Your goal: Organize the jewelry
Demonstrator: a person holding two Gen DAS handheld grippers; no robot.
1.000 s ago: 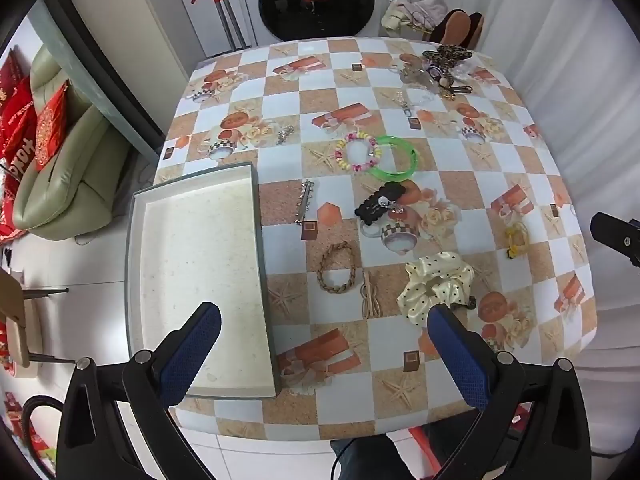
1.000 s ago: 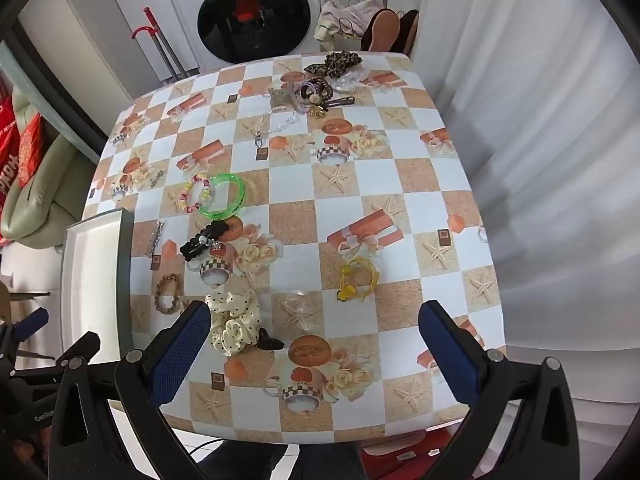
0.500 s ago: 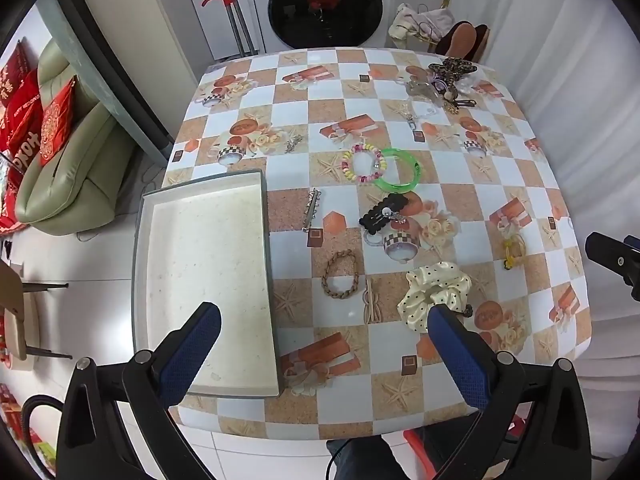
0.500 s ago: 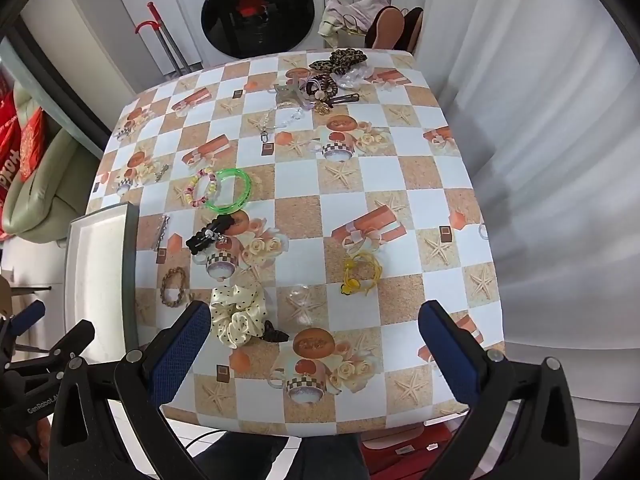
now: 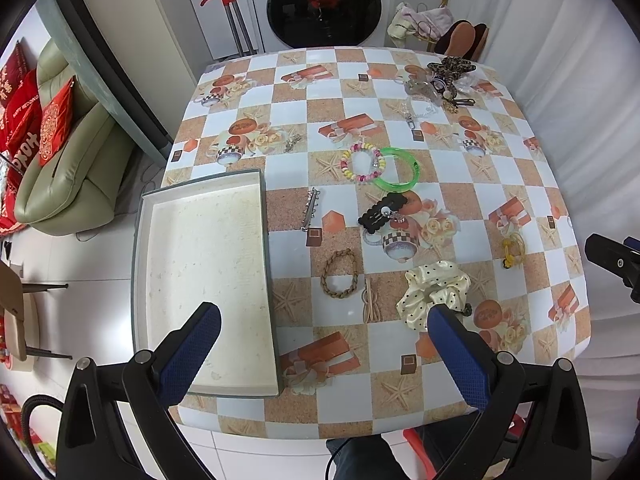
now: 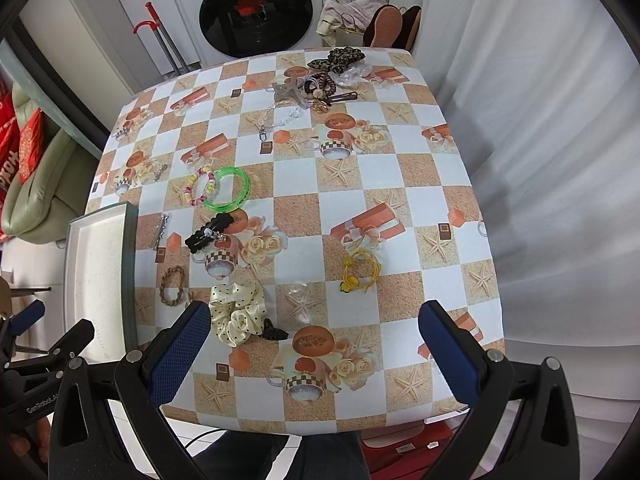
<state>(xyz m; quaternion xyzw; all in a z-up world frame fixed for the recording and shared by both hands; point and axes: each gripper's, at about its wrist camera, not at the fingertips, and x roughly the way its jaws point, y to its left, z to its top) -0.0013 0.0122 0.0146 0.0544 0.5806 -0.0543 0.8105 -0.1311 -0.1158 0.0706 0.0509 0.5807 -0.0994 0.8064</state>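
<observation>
The braided bracelet point(image 5: 338, 273) lay ahead of the left gripper point(image 5: 324, 344), between its spread fingers, just beside the empty tray point(image 5: 202, 390). The right gripper point(image 6: 314, 342) was spread too. Descending squarely over the bracelet would probably serve best.

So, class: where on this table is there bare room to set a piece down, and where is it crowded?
Free: inside the white tray, and the tablecloth right of the yellow hair tie towards the curtain-side edge. Crowded: the far corner pile around the leopard-print bow, and the strip between the green bangle and the polka-dot scrunchie.
</observation>
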